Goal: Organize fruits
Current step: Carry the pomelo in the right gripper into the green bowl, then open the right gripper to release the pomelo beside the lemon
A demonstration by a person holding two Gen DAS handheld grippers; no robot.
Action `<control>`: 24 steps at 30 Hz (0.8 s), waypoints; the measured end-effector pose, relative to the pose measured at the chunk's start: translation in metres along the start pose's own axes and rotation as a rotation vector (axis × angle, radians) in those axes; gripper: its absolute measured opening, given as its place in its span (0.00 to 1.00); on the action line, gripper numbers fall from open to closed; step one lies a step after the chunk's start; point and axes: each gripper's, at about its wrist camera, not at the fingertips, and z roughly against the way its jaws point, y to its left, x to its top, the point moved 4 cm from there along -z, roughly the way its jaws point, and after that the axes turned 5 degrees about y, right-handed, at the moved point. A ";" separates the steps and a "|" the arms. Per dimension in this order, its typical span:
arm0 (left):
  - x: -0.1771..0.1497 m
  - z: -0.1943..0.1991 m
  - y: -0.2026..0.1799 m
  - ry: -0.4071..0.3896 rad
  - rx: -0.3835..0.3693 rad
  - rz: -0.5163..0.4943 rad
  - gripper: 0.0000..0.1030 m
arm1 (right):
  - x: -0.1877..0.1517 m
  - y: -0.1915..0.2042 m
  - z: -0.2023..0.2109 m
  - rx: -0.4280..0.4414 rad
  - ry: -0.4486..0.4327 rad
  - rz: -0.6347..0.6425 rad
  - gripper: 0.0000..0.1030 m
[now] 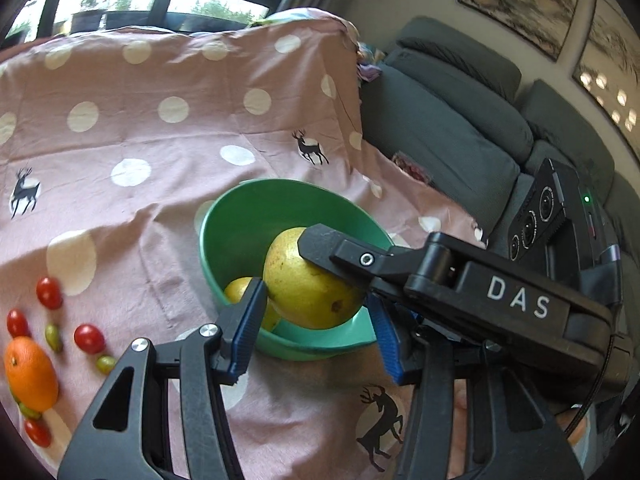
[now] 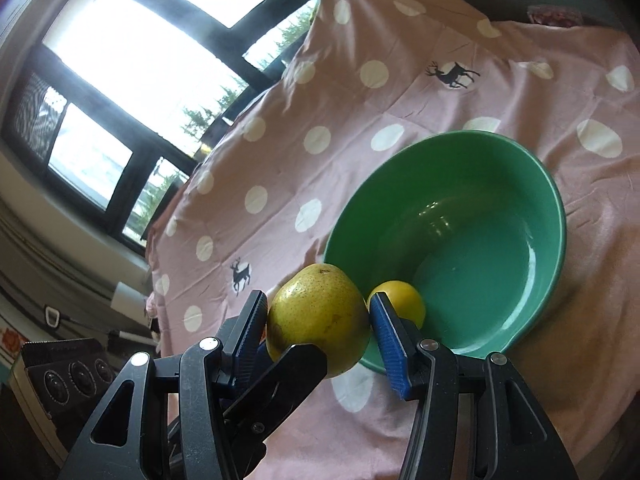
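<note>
A yellow-green pear (image 1: 304, 280) (image 2: 316, 300) hangs just above the near rim of a green bowl (image 1: 248, 200) (image 2: 440, 138). My right gripper (image 2: 318, 312) is shut on it, one blue pad against each side. My left gripper (image 1: 316, 304) grips the same pear crosswise; one black finger (image 2: 296, 364) of it shows under the fruit in the right wrist view. A smaller yellow fruit (image 1: 240, 290) (image 2: 404, 300) lies inside the bowl by the near wall. An orange (image 1: 30, 372), red cherry tomatoes (image 1: 49, 292) and green grapes (image 1: 53, 336) lie on the cloth at the left.
A pink polka-dot cloth with deer prints (image 1: 160, 160) covers the table and rises over something at the back. A grey sofa (image 1: 440, 120) stands to the right, with framed pictures (image 1: 520, 0) above it. A large window (image 2: 140, 60) is behind the table.
</note>
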 end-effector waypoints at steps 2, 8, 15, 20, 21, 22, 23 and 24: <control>0.001 -0.007 -0.004 0.014 -0.003 -0.023 0.48 | 0.004 -0.008 0.000 0.002 -0.006 -0.026 0.54; -0.002 -0.027 -0.004 0.039 -0.035 -0.032 0.47 | 0.006 -0.026 -0.003 -0.060 0.001 -0.069 0.54; -0.006 -0.038 -0.007 0.068 -0.061 -0.028 0.46 | 0.006 -0.041 -0.004 -0.104 0.009 -0.112 0.54; -0.005 -0.039 -0.012 0.052 -0.136 -0.026 0.35 | 0.006 -0.043 0.000 -0.110 -0.003 -0.114 0.54; -0.005 -0.037 -0.013 0.046 -0.159 -0.025 0.35 | 0.005 -0.042 0.001 -0.084 -0.004 -0.113 0.54; -0.005 -0.036 -0.013 0.043 -0.159 -0.024 0.36 | 0.006 -0.040 0.001 -0.050 -0.002 -0.115 0.53; -0.005 -0.036 -0.013 0.046 -0.147 -0.025 0.37 | 0.006 -0.039 0.002 -0.040 -0.006 -0.115 0.53; -0.006 -0.037 -0.013 0.050 -0.130 -0.027 0.37 | 0.006 -0.039 0.002 -0.053 -0.009 -0.113 0.53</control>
